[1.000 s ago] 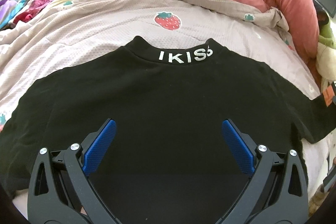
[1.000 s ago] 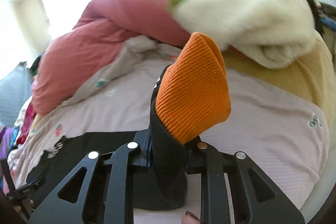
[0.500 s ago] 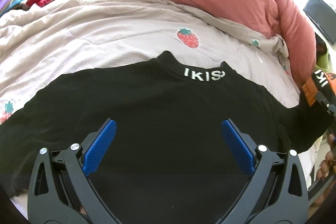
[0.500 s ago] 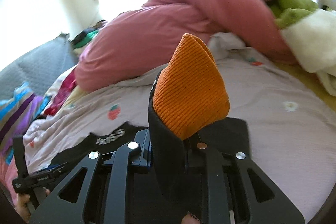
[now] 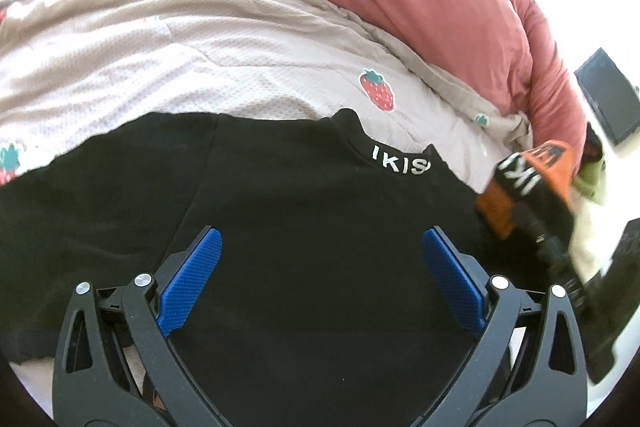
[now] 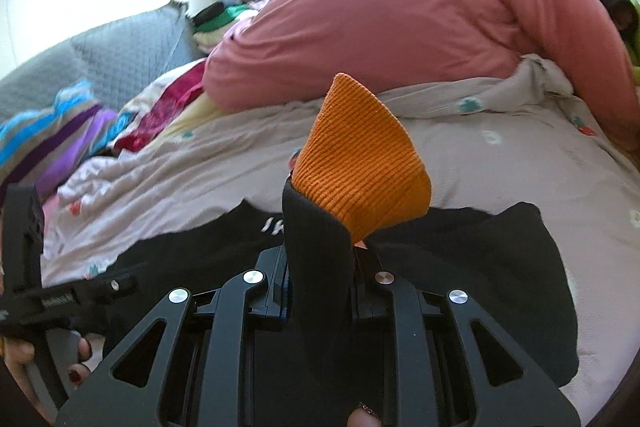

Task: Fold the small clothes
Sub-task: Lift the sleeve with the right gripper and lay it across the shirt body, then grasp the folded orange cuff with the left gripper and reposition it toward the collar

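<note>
1. The left gripper [image 5: 320, 263] hangs with jaws wide apart and empty; the black top [image 5: 304, 227] lies flat beneath and between them.
2. The right gripper [image 6: 320, 267] is clamped on the sleeve cuff [image 6: 360, 171], its orange end standing past the jaws.
3. Soft, light knit (likely droops): pinch hems or cuffs.

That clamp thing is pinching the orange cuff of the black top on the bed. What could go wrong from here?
The right gripper holds only the orange cuff, so the sleeve might slip out or stretch as it is carried across the black shirt.

The left gripper is open above the shirt and pins nothing, so the body could drag and bunch on the rumpled strawberry blanket.

The fold may also land crooked.
</note>
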`<action>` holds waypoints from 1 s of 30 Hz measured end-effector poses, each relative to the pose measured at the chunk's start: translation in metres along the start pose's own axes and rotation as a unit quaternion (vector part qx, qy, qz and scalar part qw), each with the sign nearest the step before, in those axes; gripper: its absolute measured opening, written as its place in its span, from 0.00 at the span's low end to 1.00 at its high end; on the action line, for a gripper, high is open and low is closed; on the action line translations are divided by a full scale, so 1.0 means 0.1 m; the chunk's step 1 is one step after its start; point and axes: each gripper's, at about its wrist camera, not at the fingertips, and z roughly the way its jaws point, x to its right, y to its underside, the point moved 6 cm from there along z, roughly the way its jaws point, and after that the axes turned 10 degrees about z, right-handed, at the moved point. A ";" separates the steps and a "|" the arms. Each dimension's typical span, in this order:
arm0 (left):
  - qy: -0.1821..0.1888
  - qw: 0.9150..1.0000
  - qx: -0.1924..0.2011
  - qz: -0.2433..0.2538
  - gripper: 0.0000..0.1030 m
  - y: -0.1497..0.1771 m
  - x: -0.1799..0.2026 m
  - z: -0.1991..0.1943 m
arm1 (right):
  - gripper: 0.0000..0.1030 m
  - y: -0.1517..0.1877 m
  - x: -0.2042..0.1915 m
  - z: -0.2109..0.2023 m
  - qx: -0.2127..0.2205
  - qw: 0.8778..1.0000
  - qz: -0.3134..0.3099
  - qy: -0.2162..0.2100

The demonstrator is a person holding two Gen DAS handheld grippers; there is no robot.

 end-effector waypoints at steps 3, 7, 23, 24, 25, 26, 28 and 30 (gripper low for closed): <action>0.016 1.000 0.002 -0.013 0.92 0.01 -0.04 -0.03 | 0.18 0.09 -0.14 0.09 -0.009 1.000 -0.020 0.003; 0.024 0.999 0.002 -0.026 0.92 0.01 -0.10 -0.05 | 0.20 0.20 -0.30 0.19 -0.019 0.999 -0.040 0.009; 0.066 0.996 -0.018 -0.051 0.92 0.10 -0.10 0.06 | 0.56 0.33 -0.47 -0.03 -0.028 0.998 -0.047 -0.041; 0.070 0.996 -0.022 -0.050 0.91 0.12 -0.08 0.08 | 0.57 0.32 -0.42 -0.08 -0.024 0.998 -0.044 -0.035; 0.074 0.996 -0.026 -0.048 0.91 0.15 -0.05 0.10 | 0.57 0.30 -0.36 -0.11 -0.021 0.999 -0.041 -0.028; 0.074 0.996 -0.034 -0.045 0.91 0.19 -0.02 0.13 | 0.57 0.29 -0.31 -0.14 -0.020 0.999 -0.037 -0.023; 0.065 0.996 -0.041 -0.034 0.86 0.25 0.01 0.17 | 0.57 0.29 -0.16 -0.20 -0.020 0.999 -0.023 -0.015; 0.048 0.997 -0.047 -0.028 0.76 0.31 0.02 0.21 | 0.57 0.29 -0.03 -0.24 -0.019 1.000 -0.012 -0.007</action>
